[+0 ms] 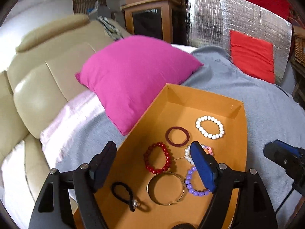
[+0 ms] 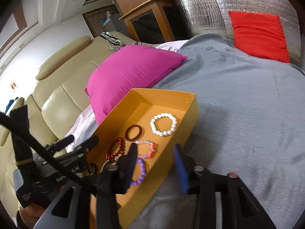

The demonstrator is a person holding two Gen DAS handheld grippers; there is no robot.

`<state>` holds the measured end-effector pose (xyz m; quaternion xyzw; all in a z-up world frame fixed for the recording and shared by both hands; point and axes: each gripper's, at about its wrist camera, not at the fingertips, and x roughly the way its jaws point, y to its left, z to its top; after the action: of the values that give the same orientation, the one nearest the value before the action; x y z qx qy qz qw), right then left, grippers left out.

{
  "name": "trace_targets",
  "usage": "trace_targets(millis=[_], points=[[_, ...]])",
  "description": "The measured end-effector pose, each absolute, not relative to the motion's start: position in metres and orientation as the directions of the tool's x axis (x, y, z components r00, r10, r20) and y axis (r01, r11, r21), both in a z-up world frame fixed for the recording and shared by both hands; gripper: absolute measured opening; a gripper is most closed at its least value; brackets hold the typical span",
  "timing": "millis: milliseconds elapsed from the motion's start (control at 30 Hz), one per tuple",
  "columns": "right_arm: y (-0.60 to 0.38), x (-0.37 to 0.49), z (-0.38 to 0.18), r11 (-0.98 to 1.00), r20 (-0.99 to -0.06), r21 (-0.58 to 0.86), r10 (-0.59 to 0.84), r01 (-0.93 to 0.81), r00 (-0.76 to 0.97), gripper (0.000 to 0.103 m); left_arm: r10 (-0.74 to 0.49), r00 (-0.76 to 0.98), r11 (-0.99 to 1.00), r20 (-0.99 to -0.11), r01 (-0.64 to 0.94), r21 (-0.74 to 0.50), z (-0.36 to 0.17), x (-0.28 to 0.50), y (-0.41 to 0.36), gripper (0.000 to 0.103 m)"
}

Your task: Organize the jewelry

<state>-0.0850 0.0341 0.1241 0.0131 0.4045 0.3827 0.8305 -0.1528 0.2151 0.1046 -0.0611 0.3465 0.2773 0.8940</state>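
An orange cardboard box (image 1: 209, 99) lies on a grey blanket. It holds a white bead bracelet (image 1: 209, 129), a dark red ring (image 1: 177, 135), a red bead bracelet (image 1: 157, 157), a gold bangle (image 1: 165, 188), a purple bead bracelet (image 1: 192, 187), a pink and clear bracelet (image 1: 187, 153) and a black hair tie (image 1: 124, 192). My left gripper (image 1: 153, 148) hangs open above the box with nothing in it. My right gripper (image 2: 155, 148) is open too and straddles the box's right wall (image 2: 164, 171), one finger over the jewelry, the other outside. It grips nothing.
A magenta pillow (image 1: 133, 76) leans against the box's left side. The grey blanket (image 1: 257, 105) spreads to the right. A beige leather sofa back (image 1: 38, 85) is at left. A red cushion (image 1: 251, 57) rests against a silver foil panel (image 1: 209, 19) at the back.
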Motion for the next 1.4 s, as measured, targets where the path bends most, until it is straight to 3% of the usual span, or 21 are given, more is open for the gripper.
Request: trace_targets(millis=[267,600,1000,1400], points=[[0.006,-0.109,0.132,0.686,-0.665,0.299,0.648,-0.663,0.371,0.051,0.486,0.657,0.811,-0.576,-0.585,0.015,0.119,-0.200,0.200,0.080],[-0.003,-0.153,0.154,0.601,-0.615,0.318,0.719,-0.733,0.323,0.051,0.614,0.511,0.709,-0.602,-0.692,0.136,0.126,-0.245,0.182,0.080],[0.000,-0.205,0.174,0.590,-0.575,0.257,0.730,-0.766,0.370,0.054,0.674,0.514,0.669,-0.531,-0.730,0.142,0.166,-0.290,0.165,0.080],[-0.019,-0.241,0.182,0.587,-0.550,0.252,0.741,-0.769,0.385,0.055,0.681,0.518,0.669,-0.517,-0.727,0.154,0.183,-0.317,0.147,0.080]])
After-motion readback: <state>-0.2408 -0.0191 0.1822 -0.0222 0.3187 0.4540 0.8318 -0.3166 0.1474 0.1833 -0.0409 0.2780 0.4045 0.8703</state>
